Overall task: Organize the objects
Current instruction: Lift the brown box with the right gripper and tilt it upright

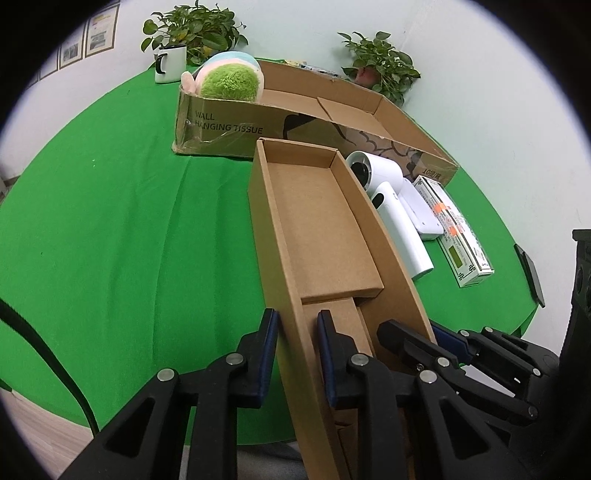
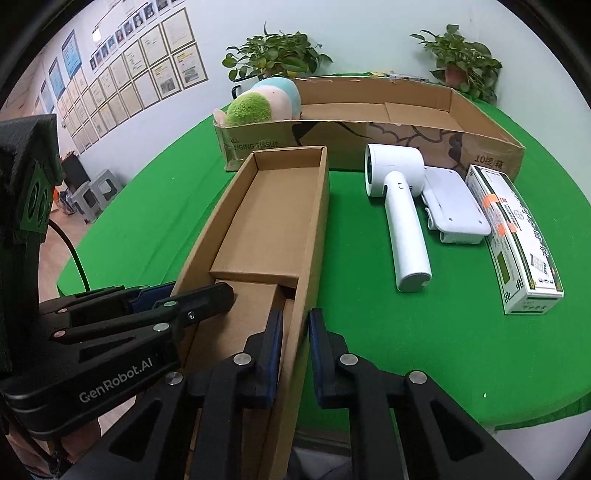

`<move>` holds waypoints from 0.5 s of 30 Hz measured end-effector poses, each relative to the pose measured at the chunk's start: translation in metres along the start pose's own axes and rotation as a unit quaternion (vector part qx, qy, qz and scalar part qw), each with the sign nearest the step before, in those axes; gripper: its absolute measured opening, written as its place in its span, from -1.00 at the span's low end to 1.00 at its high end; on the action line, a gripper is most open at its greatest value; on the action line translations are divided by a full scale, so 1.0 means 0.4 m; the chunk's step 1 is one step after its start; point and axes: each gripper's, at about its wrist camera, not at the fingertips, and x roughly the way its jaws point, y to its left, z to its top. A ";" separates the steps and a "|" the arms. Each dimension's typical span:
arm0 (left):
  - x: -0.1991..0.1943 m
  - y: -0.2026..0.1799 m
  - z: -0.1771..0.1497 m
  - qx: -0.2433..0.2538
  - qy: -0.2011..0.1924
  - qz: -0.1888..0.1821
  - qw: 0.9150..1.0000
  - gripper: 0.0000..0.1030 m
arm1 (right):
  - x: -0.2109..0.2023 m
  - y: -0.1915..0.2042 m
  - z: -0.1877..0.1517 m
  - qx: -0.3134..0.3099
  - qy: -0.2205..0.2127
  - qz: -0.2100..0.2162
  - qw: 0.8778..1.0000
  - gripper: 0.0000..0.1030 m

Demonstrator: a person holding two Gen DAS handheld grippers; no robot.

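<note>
On the far left of the desk [image 1: 92, 221] a white mug [image 1: 170, 62] stands by a potted plant [image 1: 192, 29]; next to them the long tissue carton [image 2: 369, 144] holds a plush toy [image 2: 266, 101] in its left end. In the middle I have the narrow kraft box [image 2: 273, 221], open-topped with a smaller box inside, reaching from the near edge toward the carton. My left gripper [image 1: 295, 354] is clamped on its left wall at the near end, one pad outside and one inside; my right gripper [image 2: 293, 350] is clamped on the right wall just across. I judge this the lift-and-carry step: both hands should rise together, keeping the box level, probably toward the carton. To the right lie a white hair dryer [image 2: 399, 206], a flat white device [image 2: 454, 206] touching it and a printed medicine-style box [image 2: 517, 240], all untouched.
</note>
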 end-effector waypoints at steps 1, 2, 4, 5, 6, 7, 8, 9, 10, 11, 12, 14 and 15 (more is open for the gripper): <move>-0.001 -0.008 0.000 0.007 -0.002 0.008 1.000 -0.61 | 0.000 0.001 0.000 0.001 -0.001 -0.002 1.000 -0.77; -0.001 -0.013 0.000 0.010 -0.004 0.012 1.000 -0.61 | 0.000 -0.001 0.000 0.005 -0.001 -0.002 1.000 -0.77; -0.008 -0.025 0.001 0.018 -0.008 0.020 1.000 -0.61 | -0.001 -0.007 0.000 0.012 0.000 -0.001 1.000 -0.79; -0.018 -0.037 0.003 0.026 -0.016 0.026 0.999 -0.62 | -0.003 -0.009 -0.001 0.015 0.000 -0.001 1.000 -0.80; -0.027 -0.043 0.006 0.032 -0.022 0.030 0.999 -0.62 | -0.007 -0.011 -0.001 0.018 0.000 -0.002 1.000 -0.81; -0.044 -0.055 0.011 0.039 -0.034 0.033 0.998 -0.62 | -0.016 -0.013 -0.001 0.020 -0.004 0.000 1.000 -0.82; -0.057 -0.062 0.016 0.042 -0.042 0.033 0.998 -0.62 | -0.024 -0.014 -0.001 0.021 -0.008 0.000 1.000 -0.82; -0.070 -0.069 0.022 0.044 -0.050 0.032 0.997 -0.62 | -0.040 -0.013 0.002 0.021 -0.017 -0.001 1.000 -0.82; -0.086 -0.078 0.033 0.046 -0.060 0.030 0.997 -0.62 | -0.059 -0.013 0.008 0.020 -0.028 -0.002 0.999 -0.82; -0.099 -0.086 0.041 0.049 -0.067 0.031 0.996 -0.62 | -0.079 -0.013 0.016 0.017 -0.040 -0.004 0.999 -0.83; -0.110 -0.094 0.049 0.051 -0.074 0.033 0.995 -0.62 | -0.099 -0.013 0.026 0.014 -0.052 -0.007 0.999 -0.83; -0.134 -0.109 0.070 0.057 -0.091 0.036 0.994 -0.62 | -0.128 -0.017 0.048 0.012 -0.070 -0.008 0.997 -0.84; -0.144 -0.114 0.080 0.058 -0.097 0.035 0.993 -0.62 | -0.141 -0.017 0.059 0.010 -0.078 -0.009 0.997 -0.85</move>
